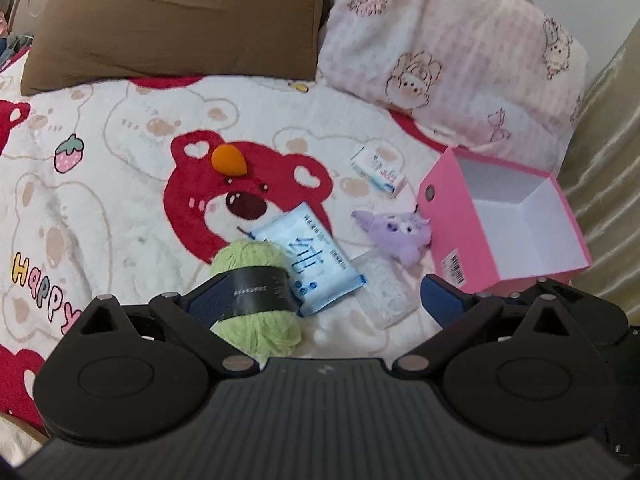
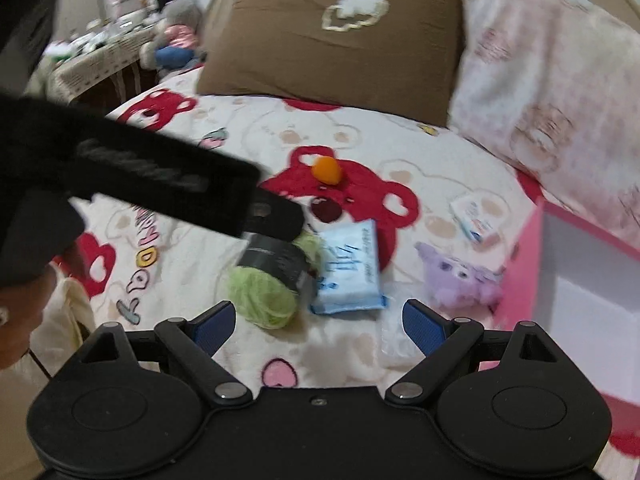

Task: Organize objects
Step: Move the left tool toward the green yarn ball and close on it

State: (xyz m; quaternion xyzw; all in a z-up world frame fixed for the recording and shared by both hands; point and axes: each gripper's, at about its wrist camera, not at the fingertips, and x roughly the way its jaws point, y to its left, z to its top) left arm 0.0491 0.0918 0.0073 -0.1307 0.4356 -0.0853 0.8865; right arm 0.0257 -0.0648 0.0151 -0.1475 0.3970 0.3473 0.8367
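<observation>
The left gripper (image 1: pixel 320 292), fingers spread wide, is hanging over the green yarn (image 1: pixel 256 300) lying on the bed (image 1: pixel 120 200) beside the tissue pack (image 1: pixel 310 258), and should centre on the black band before closing; the right gripper (image 2: pixel 316 320) is waiting wide, the pink box (image 1: pixel 500 216) standing near.

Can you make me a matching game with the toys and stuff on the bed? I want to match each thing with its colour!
Things:
1. ball of yarn
2. egg-shaped sponge
3. plush toy
4. open box

Colours:
A. purple
B. pink
C. green
D. orange

Right pairs: 1-C, 2-D, 3-A, 4-B.

The yarn has a black label around it and lies by the left tool, which is open. The plush toy lies right beside the box.
</observation>
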